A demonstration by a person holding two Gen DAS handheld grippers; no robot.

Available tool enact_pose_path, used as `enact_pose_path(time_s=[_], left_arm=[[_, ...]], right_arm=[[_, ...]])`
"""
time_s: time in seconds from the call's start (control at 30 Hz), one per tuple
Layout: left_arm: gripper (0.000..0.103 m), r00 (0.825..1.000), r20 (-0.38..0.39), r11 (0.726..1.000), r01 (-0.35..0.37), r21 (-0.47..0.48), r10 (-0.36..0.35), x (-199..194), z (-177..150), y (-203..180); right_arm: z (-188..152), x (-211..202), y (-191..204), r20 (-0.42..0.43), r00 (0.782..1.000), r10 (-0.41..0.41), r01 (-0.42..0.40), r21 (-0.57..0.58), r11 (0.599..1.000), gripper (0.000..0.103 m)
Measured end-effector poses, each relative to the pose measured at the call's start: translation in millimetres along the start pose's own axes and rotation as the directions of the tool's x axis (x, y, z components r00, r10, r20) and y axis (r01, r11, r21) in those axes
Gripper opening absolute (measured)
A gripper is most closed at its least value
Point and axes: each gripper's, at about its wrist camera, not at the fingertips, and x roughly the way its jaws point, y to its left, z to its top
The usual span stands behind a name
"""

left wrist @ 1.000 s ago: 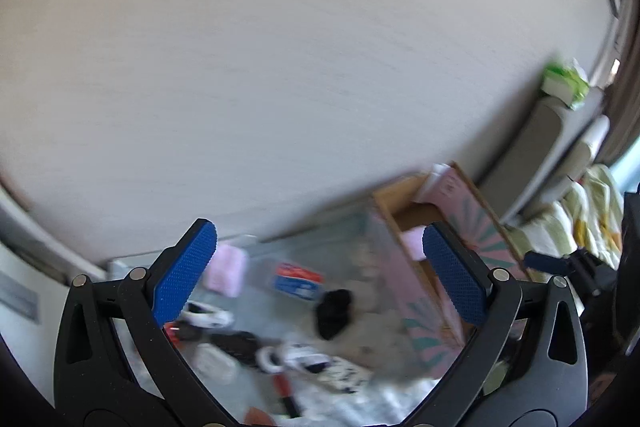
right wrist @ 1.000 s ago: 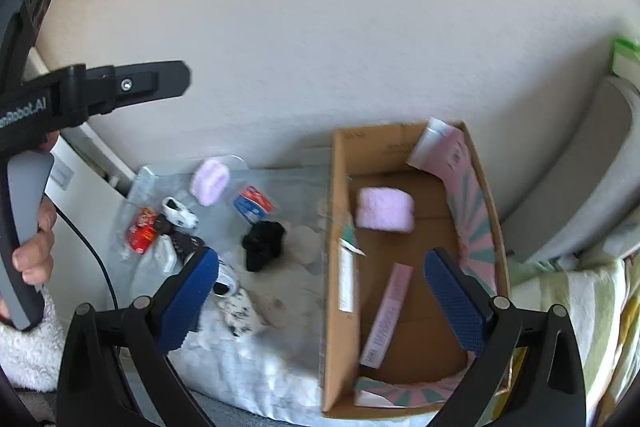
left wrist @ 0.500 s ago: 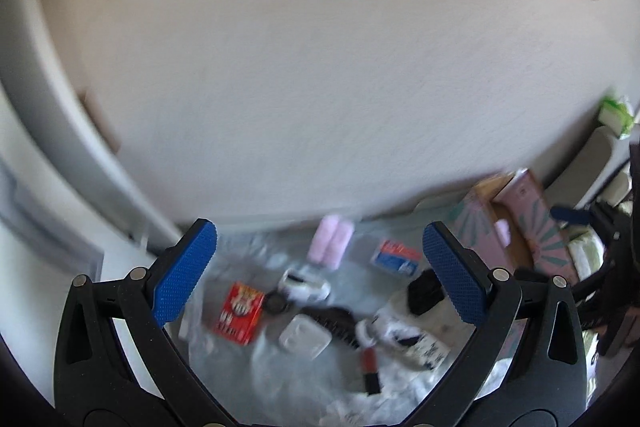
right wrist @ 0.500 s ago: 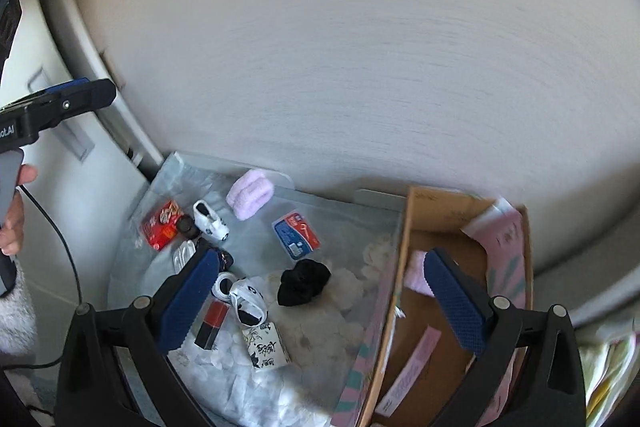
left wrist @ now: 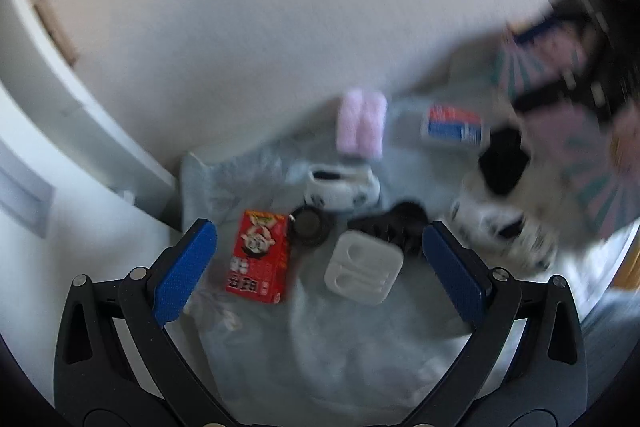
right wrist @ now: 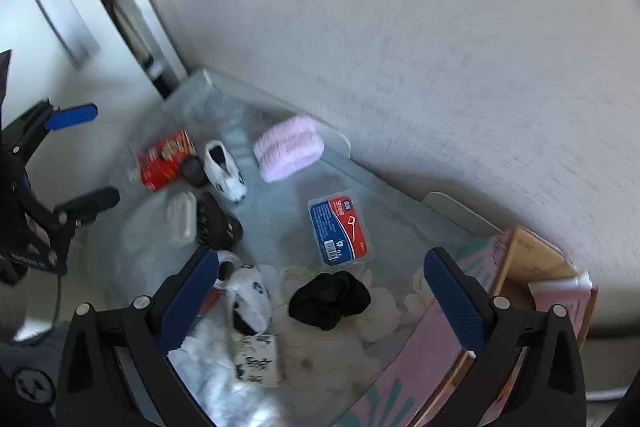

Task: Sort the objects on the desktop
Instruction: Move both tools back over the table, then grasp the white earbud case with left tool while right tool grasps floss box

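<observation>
The cardboard box (right wrist: 532, 259) sits at the right end of the plastic-covered desktop (right wrist: 280, 227), the loose items spread to its left. The right gripper (right wrist: 320, 299) hovers wide apart and empty, framing the black scrunchie (right wrist: 330, 299) just ahead. The left gripper (left wrist: 316, 259), likewise spread with nothing held, faces the red snack packet (left wrist: 258, 259) and white earbud case (left wrist: 364, 267); the packet's long axis runs along the fingers.

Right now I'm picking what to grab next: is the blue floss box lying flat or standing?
Flat. The floss box lies label-up on the table, apart from the black scrunchie.
</observation>
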Motion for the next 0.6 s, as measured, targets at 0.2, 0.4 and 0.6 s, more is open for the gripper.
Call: enact_pose_path(time_s=[0.2, 0.4, 0.6], left_arm=[[0.101, 0.998, -0.044, 0.997, 0.050, 0.054, -0.048, 41.6, -23.1, -14.9], [0.099, 0.994, -0.079, 0.994, 0.087, 0.070, -0.082, 68.5, -34.5, -17.2], [0.094, 0.988, -0.077, 0.987, 0.139, 0.081, -0.132, 76.1, -36.6, -19.7]], right_arm=[[3.7, 50.1, -6.8, -0.117, 0.993, -0.018, 0.009, -0.076, 0.997, 0.102], [5.0, 87.5, -13.4, -0.191, 0.981, -0.029, 0.006, -0.116, 0.993, 0.102], [4.6, 105.3, -18.1, -0.216, 0.976, -0.008, -0.017, -0.115, 0.993, 0.102]])
